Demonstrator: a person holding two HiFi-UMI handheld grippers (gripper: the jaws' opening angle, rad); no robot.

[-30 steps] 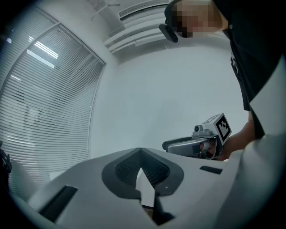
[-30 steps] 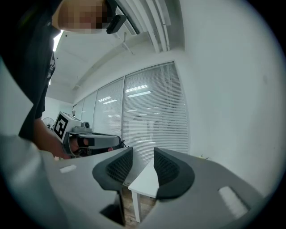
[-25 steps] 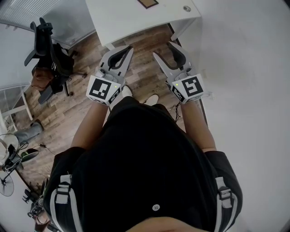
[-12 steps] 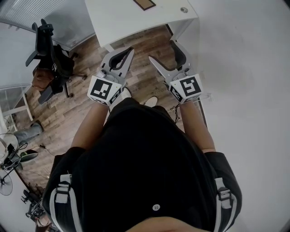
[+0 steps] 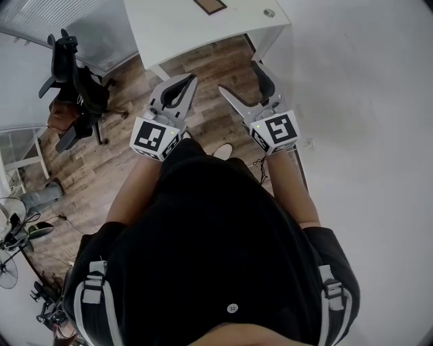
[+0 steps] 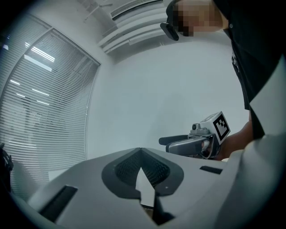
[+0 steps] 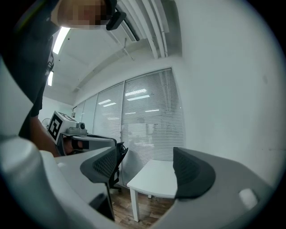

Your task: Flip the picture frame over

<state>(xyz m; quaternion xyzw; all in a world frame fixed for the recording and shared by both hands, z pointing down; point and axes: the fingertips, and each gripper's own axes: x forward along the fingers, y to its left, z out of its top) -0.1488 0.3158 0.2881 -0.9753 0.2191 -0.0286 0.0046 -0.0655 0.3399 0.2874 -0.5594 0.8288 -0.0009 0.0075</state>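
The picture frame (image 5: 210, 5) lies on the white table (image 5: 183, 34) at the very top of the head view, brown-rimmed and cut off by the picture's edge. Both grippers are held level over the wooden floor, short of the table's near edge. My left gripper (image 5: 187, 81) is shut, its tips touching with nothing between them (image 6: 141, 151). My right gripper (image 5: 241, 80) has its jaws opening wide, and nothing is between its pads (image 7: 147, 169). Through that gap the right gripper view shows the table (image 7: 156, 179).
A small round object (image 5: 269, 13) sits on the table's right part. A black office chair (image 5: 71, 74) stands on the wooden floor (image 5: 122, 155) to the left, with a floor fan (image 5: 10, 270) further back. A white wall (image 5: 365, 101) runs close along the right.
The right gripper's jaws have spread from partly open to wide. Both grippers have shifted slightly left in the head view, and the frame has slid toward the top edge.
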